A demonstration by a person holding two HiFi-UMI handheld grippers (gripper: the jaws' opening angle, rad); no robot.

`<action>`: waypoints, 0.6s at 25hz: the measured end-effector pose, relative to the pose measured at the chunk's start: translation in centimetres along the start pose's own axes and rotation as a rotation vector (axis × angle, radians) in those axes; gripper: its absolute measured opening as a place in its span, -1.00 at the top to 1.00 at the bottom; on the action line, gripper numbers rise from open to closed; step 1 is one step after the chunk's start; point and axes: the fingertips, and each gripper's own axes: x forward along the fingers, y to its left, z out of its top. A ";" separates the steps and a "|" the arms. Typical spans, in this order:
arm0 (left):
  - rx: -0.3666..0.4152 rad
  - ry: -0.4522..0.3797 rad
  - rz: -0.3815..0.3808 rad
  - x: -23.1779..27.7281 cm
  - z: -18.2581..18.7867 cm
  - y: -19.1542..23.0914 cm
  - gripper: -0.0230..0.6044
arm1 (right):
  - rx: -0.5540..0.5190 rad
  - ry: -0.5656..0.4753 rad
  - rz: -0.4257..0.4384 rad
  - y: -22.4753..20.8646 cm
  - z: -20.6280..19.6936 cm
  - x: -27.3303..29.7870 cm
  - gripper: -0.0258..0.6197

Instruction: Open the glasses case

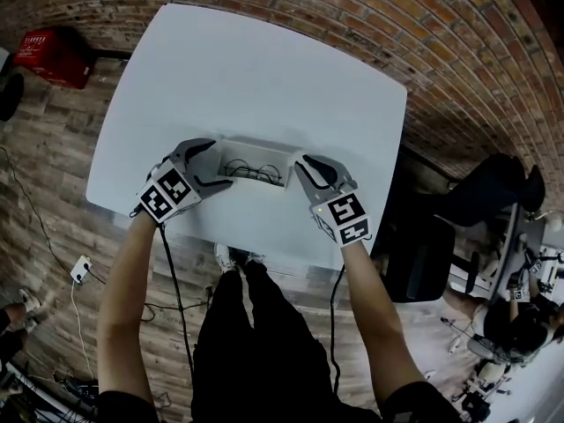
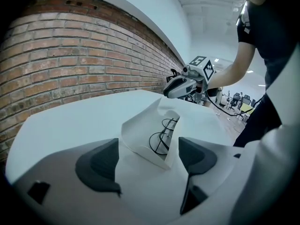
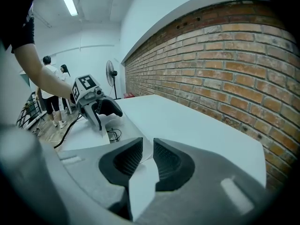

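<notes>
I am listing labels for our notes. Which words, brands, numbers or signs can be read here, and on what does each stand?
No text can be read in any view.
On the red box: pale print, too small to read.
On the marker cube of the left hand-held gripper and the marker cube of the right hand-held gripper: black-and-white squares, no letters.
On the glasses case: plain white, no print seen.
</notes>
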 end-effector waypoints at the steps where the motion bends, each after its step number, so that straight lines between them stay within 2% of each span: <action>1: -0.002 0.003 0.000 -0.1 0.0 -0.1 -0.27 | 0.009 -0.002 -0.007 -0.1 -0.1 -0.2 0.71; 7: -0.028 0.000 0.033 -0.9 0.2 0.0 -0.27 | 0.058 -0.013 -0.034 -0.1 -0.5 -1.2 0.71; 11: -0.068 0.004 0.029 -1.5 -0.2 -1.1 -0.27 | 0.145 -0.041 -0.047 0.0 -0.7 -2.6 0.71; 15: -0.106 -0.026 0.077 -2.5 0.2 -1.8 -0.26 | 0.212 -0.055 -0.069 0.2 -1.2 -4.1 0.71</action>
